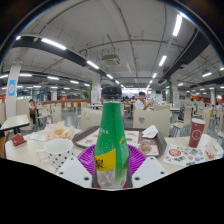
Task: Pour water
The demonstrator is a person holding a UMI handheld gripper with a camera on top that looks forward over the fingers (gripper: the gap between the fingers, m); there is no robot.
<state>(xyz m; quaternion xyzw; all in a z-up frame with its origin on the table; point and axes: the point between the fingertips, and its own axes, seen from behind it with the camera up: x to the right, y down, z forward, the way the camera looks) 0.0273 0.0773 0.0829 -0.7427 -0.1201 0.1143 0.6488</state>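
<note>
A green translucent plastic bottle with a dark cap and a yellow-and-red label stands upright between the gripper fingers, whose purple pads press against its sides, pinching it. It is held above a white table cluttered with plates of food. A red paper cup stands near the table's far right edge. People sit beyond in a canteen.
</note>
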